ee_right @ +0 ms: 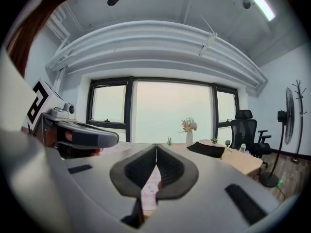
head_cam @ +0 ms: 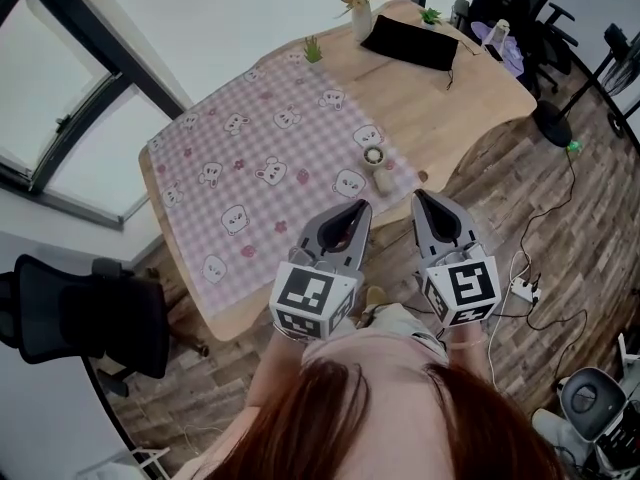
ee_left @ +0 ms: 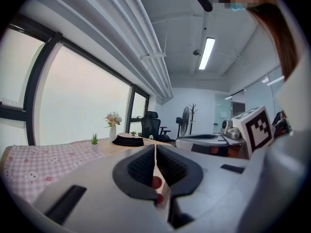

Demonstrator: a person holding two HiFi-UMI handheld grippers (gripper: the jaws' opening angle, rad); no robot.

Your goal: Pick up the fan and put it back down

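Both are clenched on nothing: the left gripper (head_cam: 357,208) and right gripper (head_cam: 424,198) hang side by side at the near edge of the bench (head_cam: 470,108), jaws pressed together in each gripper view. The small fan (head_cam: 377,166) (round head, beige handle, I think) lies just ahead of the tips, on the right edge of the pink checked cloth (head_cam: 260,158). At the far end of the bench are a flower vase (head_cam: 361,13) and a black pad (head_cam: 410,43).

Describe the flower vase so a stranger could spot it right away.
Look at the wooden table with the pink checked cloth. At its far end, beside the black pad, stands the vase. It alone is white and holds flowers; the small plants near it are plain green.
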